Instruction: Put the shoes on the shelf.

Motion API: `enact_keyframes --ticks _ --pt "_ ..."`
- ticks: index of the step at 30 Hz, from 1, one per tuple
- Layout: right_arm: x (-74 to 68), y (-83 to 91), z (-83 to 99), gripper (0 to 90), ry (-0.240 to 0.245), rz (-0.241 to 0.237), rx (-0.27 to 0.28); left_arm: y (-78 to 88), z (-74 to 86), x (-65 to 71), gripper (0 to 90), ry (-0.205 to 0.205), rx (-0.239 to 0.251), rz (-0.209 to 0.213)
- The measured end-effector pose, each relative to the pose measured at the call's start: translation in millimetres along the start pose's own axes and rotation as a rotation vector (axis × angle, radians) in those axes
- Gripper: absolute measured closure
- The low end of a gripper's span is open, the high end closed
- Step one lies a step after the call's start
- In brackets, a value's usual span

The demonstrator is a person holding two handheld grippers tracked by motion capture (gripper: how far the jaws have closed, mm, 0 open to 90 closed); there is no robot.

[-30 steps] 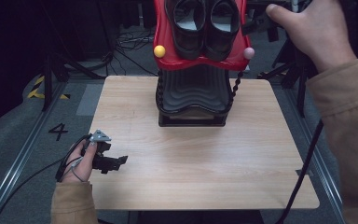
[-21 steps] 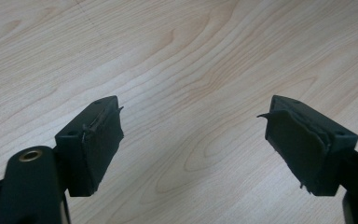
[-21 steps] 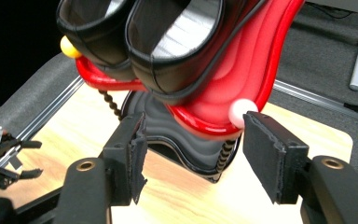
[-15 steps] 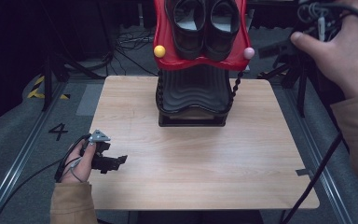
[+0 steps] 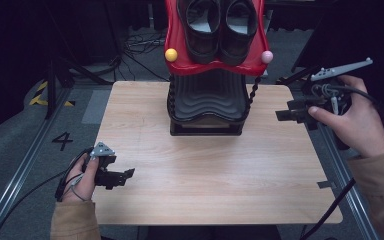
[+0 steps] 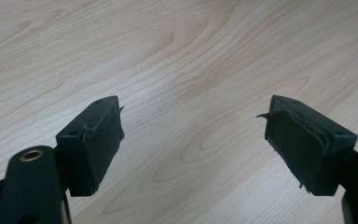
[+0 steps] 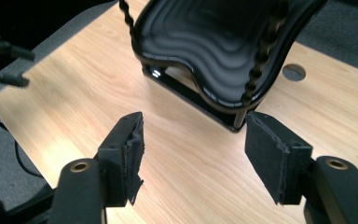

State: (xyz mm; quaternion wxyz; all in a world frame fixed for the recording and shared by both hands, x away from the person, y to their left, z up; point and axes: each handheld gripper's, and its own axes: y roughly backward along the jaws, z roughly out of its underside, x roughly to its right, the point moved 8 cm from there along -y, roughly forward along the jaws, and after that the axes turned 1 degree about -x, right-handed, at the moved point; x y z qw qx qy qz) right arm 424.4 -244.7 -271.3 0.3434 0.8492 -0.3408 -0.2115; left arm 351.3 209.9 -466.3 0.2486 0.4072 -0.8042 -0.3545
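A two-tier shoe rack stands at the table's far middle: a red top shelf (image 5: 180, 55) carries a pair of black shoes (image 5: 219, 25), and below it is an empty black ribbed shelf (image 5: 207, 97) (image 7: 205, 42). My left gripper (image 5: 126, 175) (image 6: 191, 140) rests low at the table's front left corner, open, with bare wood between its jaws. My right gripper (image 5: 282, 115) (image 7: 193, 149) hovers at the table's right edge, open and empty, facing the black shelf.
The wooden table (image 5: 220, 180) has a round cable hole (image 7: 293, 72) near the rack. Yellow (image 5: 171, 54) and pink (image 5: 266, 56) knobs tip the red shelf's corners. Cables trail over the grey floor (image 5: 25, 150), and metal rails run along both sides of the table.
My right hand has come down from high beside the red shelf to the table's right edge. The left gripper has stayed put.
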Motion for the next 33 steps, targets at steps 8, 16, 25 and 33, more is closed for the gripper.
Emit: enact_keyframes --ticks 8,16,25,33 --pt "4.3 -19.2 47.0 36.9 0.013 -0.044 -0.025 -0.7 -0.8 3.2 19.5 -0.004 -0.003 0.014" --pt "14.2 -43.4 90.7 37.1 0.017 -0.052 -0.016 -4.8 0.4 4.0 19.3 -0.014 -0.025 0.007" --pt "41.6 -98.1 145.6 37.4 -0.018 -0.065 0.014 -12.8 -12.4 3.6 19.8 -0.025 0.058 -0.046" --pt "52.1 -131.1 169.7 38.0 -0.035 -0.066 -0.022 -26.6 -8.0 5.1 19.1 -0.021 0.029 -0.054"
